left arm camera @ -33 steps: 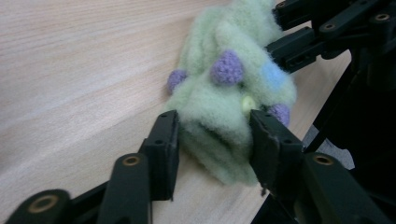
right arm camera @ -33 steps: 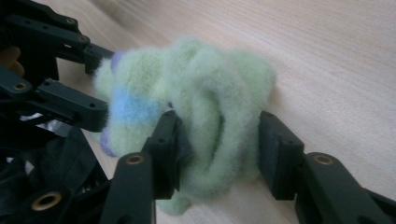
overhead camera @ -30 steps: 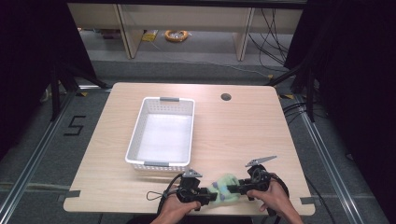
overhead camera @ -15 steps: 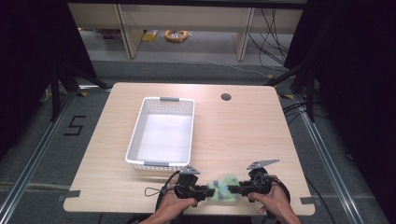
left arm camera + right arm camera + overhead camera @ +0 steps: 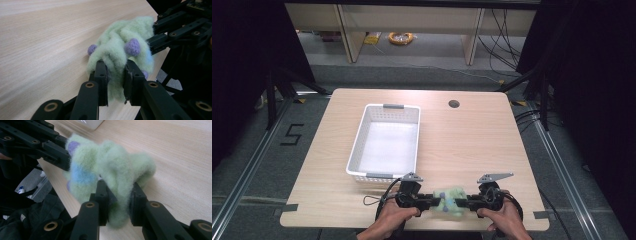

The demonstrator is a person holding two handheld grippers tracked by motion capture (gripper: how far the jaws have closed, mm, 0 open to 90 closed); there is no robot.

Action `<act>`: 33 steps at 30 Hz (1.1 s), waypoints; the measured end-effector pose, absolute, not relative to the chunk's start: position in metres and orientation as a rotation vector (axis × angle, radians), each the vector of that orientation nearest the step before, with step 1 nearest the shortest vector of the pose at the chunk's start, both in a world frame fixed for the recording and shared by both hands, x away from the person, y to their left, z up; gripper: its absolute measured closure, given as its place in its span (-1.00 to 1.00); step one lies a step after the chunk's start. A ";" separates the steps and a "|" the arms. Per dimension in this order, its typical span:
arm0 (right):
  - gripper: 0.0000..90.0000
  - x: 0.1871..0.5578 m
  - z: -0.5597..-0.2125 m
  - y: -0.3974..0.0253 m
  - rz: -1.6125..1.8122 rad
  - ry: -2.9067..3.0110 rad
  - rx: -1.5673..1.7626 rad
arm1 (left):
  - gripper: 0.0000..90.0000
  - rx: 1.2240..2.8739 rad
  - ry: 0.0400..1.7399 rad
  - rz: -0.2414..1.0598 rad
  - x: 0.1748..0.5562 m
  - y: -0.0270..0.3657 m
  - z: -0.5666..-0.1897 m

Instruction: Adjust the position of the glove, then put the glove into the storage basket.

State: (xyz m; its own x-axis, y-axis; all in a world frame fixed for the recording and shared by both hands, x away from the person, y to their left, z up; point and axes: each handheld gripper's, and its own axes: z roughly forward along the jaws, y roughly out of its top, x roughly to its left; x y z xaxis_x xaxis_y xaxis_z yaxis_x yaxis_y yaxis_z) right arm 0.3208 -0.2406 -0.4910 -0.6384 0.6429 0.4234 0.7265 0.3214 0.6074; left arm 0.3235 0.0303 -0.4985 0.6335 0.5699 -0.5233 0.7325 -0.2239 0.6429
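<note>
Item: pale green fuzzy cloth (image 5: 450,200) with purple and blue bobbles, bunched between my two tools at the near edge of the table (image 5: 472,135). My left gripper (image 5: 430,202) has its jaws nearly closed, pinching one fold; my right gripper (image 5: 467,203), facing it from the far side of the cloth, pinches another likewise. White basket (image 5: 360,145): beyond my left gripper, apart.

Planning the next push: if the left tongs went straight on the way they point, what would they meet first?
Beyond the sock they grip, probably the right tongs, clamped on its far side; depth is unclear.
</note>
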 end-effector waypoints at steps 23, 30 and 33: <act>0.65 0.320 -0.480 -0.230 -1.313 -2.402 -1.259 | 0.65 1.931 0.985 -0.183 0.325 0.044 -0.483; 0.65 0.320 -0.476 -0.226 -1.332 -2.413 -1.244 | 0.64 1.919 0.968 -0.175 0.324 0.049 -0.477; 0.65 0.322 -0.470 -0.224 -1.366 -2.456 -1.205 | 0.64 1.913 0.956 -0.163 0.323 0.053 -0.470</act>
State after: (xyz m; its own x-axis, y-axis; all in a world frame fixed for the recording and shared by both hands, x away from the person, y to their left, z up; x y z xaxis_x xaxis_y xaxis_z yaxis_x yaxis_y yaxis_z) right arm 0.3217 -0.2239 -0.4700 -0.6865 0.5946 0.4185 0.6692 0.2918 0.6834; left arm 0.3233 0.0530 -0.4703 0.6846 0.5494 -0.4791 0.6773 -0.2364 0.6967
